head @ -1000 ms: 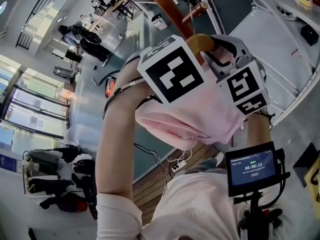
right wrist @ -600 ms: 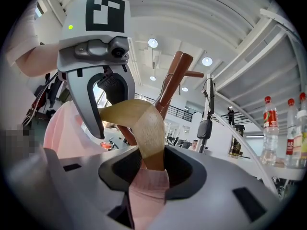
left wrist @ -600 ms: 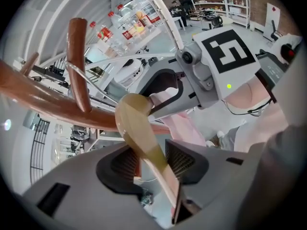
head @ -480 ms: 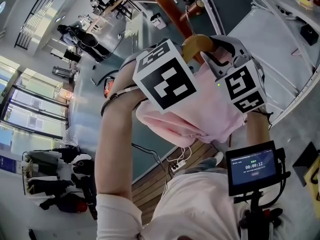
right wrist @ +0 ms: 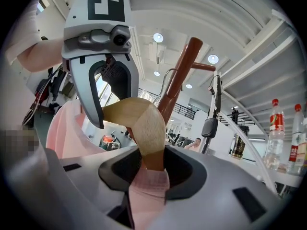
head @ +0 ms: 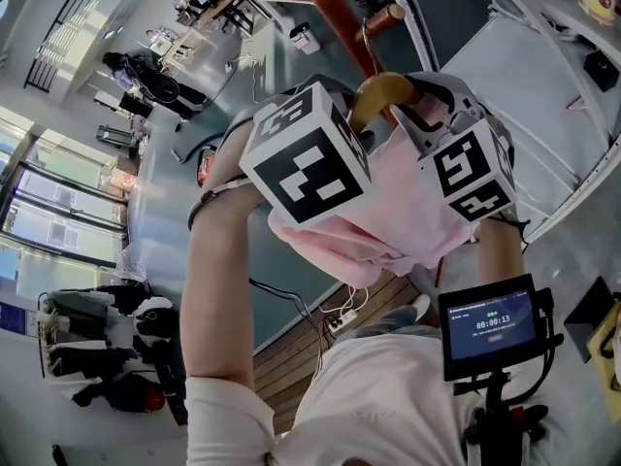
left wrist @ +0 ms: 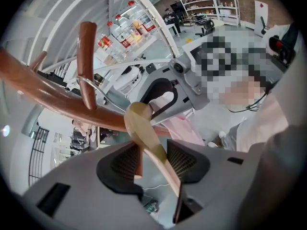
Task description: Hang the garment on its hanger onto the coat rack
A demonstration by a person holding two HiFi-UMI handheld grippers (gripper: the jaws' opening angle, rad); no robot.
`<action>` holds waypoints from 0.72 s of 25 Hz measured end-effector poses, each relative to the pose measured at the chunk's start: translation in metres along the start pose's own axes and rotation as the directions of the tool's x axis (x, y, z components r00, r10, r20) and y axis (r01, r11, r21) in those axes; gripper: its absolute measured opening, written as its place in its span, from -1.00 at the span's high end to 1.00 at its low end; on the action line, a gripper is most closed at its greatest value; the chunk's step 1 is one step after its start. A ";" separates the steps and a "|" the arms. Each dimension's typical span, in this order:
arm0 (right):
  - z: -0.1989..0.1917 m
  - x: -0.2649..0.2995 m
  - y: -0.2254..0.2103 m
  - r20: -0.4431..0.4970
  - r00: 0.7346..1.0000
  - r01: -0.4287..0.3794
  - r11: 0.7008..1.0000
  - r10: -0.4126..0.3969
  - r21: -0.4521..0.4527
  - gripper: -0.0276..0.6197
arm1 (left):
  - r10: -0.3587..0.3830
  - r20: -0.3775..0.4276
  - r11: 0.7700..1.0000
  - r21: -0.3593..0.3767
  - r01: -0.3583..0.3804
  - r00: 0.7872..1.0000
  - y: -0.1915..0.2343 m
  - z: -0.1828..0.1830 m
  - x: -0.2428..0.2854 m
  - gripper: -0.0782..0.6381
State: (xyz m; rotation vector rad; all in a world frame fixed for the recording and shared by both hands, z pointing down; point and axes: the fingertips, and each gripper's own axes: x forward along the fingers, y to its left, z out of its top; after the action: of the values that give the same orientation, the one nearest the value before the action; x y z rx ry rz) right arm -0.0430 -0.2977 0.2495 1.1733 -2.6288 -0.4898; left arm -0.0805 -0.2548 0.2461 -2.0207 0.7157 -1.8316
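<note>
Pale, smooth, curved wood: the hanger [head: 383, 93] sits up against the glossy red-brown coat rack [head: 330, 8], with the soft pink garment [head: 388, 212] bunched below it. My left claw [left wrist: 152, 150] has just been opening, the hanger's arm loose between its jaws. My right claw [right wrist: 153, 164] clenches hanger and cloth.

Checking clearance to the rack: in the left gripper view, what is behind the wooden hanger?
The brown coat rack pole crosses behind the wooden hanger, and the pink garment shows at its right. The hanger covers the pole directly behind it, so contact there cannot be seen.
</note>
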 end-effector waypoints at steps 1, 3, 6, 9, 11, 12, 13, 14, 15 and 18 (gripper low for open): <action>-0.001 0.000 0.000 -0.003 1.000 0.000 1.000 0.000 -0.002 0.44 | -0.007 0.000 1.000 0.008 0.007 1.000 0.000 0.000 -0.001 0.27; -0.003 0.002 0.000 -0.012 1.000 0.005 1.000 -0.005 -0.004 0.44 | 0.001 -0.007 1.000 0.021 -0.001 1.000 0.001 -0.001 -0.002 0.26; -0.012 0.004 -0.002 -0.045 0.999 0.027 1.000 -0.027 -0.007 0.44 | 0.103 -0.026 0.994 0.037 -0.102 0.994 0.019 -0.005 -0.009 0.16; -0.017 0.004 -0.005 -0.068 0.997 0.044 0.999 -0.045 -0.016 0.44 | 0.156 -0.027 0.987 0.055 -0.154 0.987 0.029 -0.009 -0.013 0.05; -0.019 0.004 -0.006 -0.070 0.996 0.055 0.998 -0.056 -0.020 0.43 | 0.142 -0.009 0.989 0.031 -0.142 0.990 0.027 -0.011 -0.010 0.05; -0.020 0.003 -0.007 -0.068 0.996 0.062 0.998 -0.064 -0.022 0.43 | 0.138 -0.003 0.990 0.017 -0.138 0.990 0.026 -0.013 -0.008 0.05; -0.022 0.003 -0.008 -0.064 0.996 0.069 0.997 -0.070 -0.022 0.43 | 0.137 0.003 0.991 0.005 -0.137 0.991 0.025 -0.015 -0.006 0.05; -0.023 0.003 -0.008 -0.059 0.996 0.071 0.997 -0.072 -0.020 0.43 | 0.137 0.012 0.991 -0.005 -0.136 0.991 0.025 -0.016 -0.003 0.05; -0.022 0.003 -0.009 -0.051 0.996 0.070 0.997 -0.071 -0.019 0.43 | 0.137 0.027 0.990 -0.019 -0.137 0.990 0.025 -0.017 -0.002 0.05; -0.017 0.004 -0.012 -0.027 0.997 0.071 0.997 -0.071 -0.024 0.42 | 0.141 0.077 0.989 -0.060 -0.137 0.987 0.028 -0.019 0.000 0.05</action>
State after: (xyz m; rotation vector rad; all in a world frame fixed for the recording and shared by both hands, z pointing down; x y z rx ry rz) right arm -0.0320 -0.3118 0.2609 1.2607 -2.5586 -0.5109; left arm -0.1032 -0.2757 0.2330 -2.0109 0.8688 -1.6596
